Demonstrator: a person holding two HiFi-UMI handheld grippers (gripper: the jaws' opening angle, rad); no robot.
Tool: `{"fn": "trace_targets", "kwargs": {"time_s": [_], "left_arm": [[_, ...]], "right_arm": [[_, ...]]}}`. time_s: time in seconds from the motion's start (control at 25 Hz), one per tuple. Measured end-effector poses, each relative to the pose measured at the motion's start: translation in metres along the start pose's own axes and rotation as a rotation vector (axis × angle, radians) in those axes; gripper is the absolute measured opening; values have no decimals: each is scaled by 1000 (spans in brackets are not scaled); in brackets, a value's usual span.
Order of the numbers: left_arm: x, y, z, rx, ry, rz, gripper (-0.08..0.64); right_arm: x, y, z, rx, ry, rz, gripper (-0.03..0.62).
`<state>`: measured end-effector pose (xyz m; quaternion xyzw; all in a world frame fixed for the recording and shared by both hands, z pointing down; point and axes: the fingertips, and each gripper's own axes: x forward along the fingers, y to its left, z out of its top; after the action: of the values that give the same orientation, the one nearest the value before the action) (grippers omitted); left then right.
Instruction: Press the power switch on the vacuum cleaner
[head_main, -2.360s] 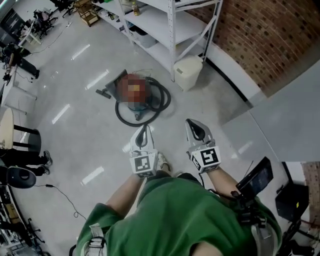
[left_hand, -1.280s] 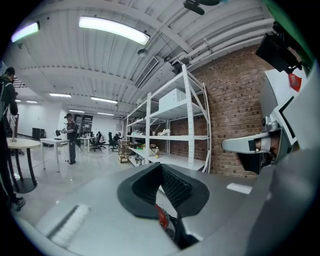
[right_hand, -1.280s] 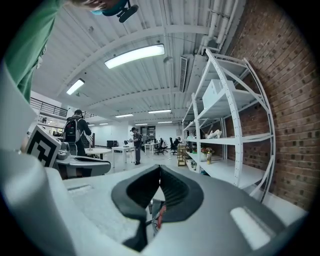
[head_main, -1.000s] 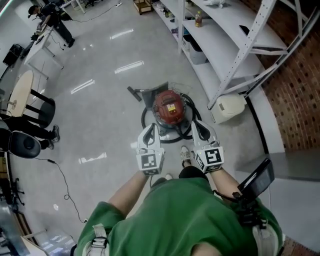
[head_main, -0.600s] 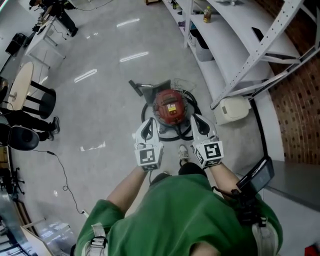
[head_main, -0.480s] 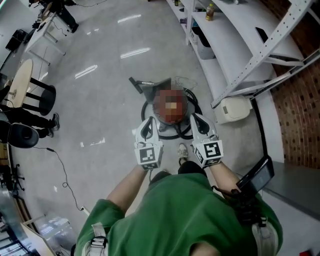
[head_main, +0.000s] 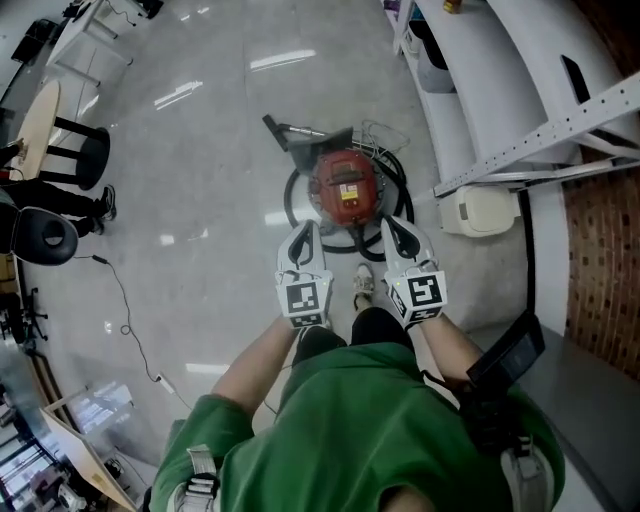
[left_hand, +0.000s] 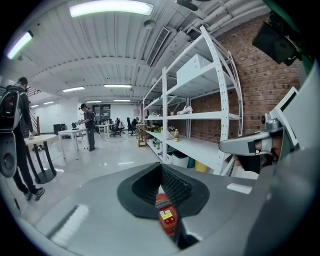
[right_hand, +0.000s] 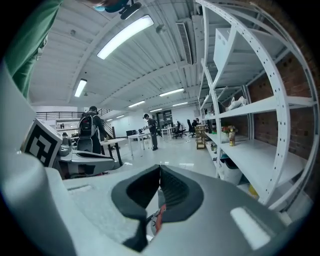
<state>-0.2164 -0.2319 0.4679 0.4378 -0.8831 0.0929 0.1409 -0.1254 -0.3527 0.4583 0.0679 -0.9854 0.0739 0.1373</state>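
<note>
- The vacuum cleaner (head_main: 345, 190) is sitting on the floor (head_main: 200, 200), close to the foot of the white shelving (head_main: 500, 80). Its black hose (head_main: 292, 200) is looping round it, and the floor nozzle (head_main: 300, 135) is lying just beyond its far side.
- The left gripper (head_main: 304, 230) and the right gripper (head_main: 389, 225) are hanging over the near side of the red body, one at each flank. Both are pointing forward and down, so the machine is lying ahead of and below the two tips, between them.
- The left gripper's jaw tips are meeting and gripping nothing. In the left gripper view the red body is showing through the loop-shaped gap behind the tips.
- The right gripper's jaw tips are likewise pressing together on nothing. Its own view is catching only a thin red sliver through that gap.
- Both grippers are looking about equally near, but the left one seems lined up more squarely on the body.
- The power switch itself is too small to pick out. The top is carrying a yellow label (head_main: 347, 188), and the switch is probably sitting somewhere on that upper face.
- The coming move is likely a forward-and-down poke with closed tips onto the top of the body.
- The white bin (head_main: 482, 210) is standing well clear to the right.
</note>
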Motion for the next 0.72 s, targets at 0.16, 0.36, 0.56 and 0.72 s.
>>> {"fn": "trace_targets", "kwargs": {"time_s": [0.16, 0.36, 0.56, 0.72], "left_arm": [[21, -4, -18, 2, 46, 12, 6], [42, -11, -43, -1, 99, 20, 6], [61, -11, -68, 0, 143, 25, 6], [76, -11, -90, 0, 179, 27, 6]], "right_arm": [[21, -12, -19, 15, 40, 23, 3], [42, -23, -46, 27, 92, 54, 3], [62, -28, -76, 33, 144, 81, 3], [78, -33, -99, 26, 183, 97, 3]]}}
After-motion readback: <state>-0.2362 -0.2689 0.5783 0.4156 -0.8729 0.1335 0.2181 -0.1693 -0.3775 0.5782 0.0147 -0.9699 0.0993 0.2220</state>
